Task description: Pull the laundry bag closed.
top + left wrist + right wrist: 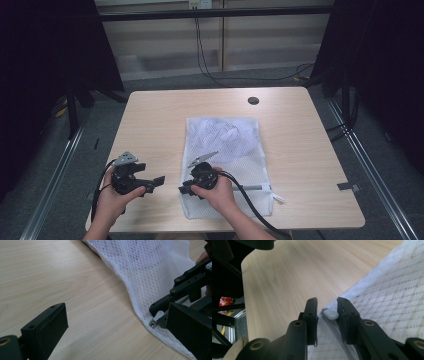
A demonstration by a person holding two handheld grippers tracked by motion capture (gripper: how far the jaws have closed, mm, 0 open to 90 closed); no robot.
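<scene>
white mesh cloth bag [225, 150] with a smooth plastic zipper pull [331, 314] on a matt pale wood-grain table [150, 125].

**No readable text**

No words, labels, brand marks, numbers or signs can be read. The wooden table [150, 130], the white mesh bag [225, 145] and the black jaws in both gripper views carry no print. A red scrap [225, 301] at the far left of the right gripper view is too blurred to tell.
</scene>
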